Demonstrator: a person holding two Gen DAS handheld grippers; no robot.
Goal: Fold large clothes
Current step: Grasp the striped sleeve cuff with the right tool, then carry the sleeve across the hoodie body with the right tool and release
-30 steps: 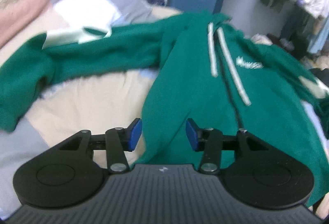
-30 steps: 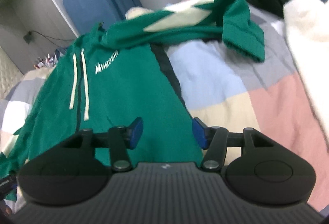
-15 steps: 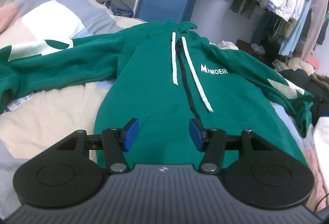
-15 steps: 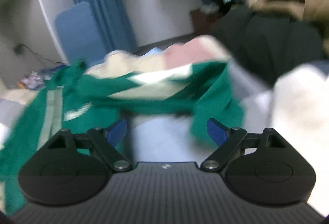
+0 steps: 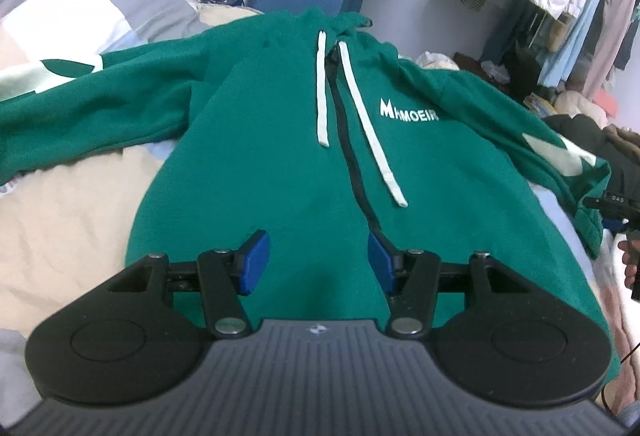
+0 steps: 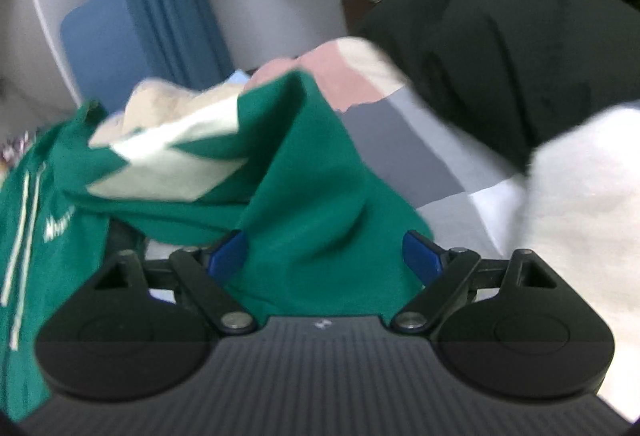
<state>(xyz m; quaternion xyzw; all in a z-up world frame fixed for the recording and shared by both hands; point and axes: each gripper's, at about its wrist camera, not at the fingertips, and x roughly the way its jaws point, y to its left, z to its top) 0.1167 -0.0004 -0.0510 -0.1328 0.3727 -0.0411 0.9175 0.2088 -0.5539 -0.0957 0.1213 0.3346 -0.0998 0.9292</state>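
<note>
While green hoodie [image 5: 304, 172] lies face-up, spread on patchwork bed [image 5: 72, 196], right gripper [image 6: 326, 256] wide open around sleeve cuff [image 6: 316, 204]: pinch cuff fully. Left gripper [image 5: 318, 256] open, empty above hem.

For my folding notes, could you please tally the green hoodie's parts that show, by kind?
Long green sleeves: 2
White flat drawstrings: 2
White chest logo: 1
Dark front zip: 1
Total: 6
</note>
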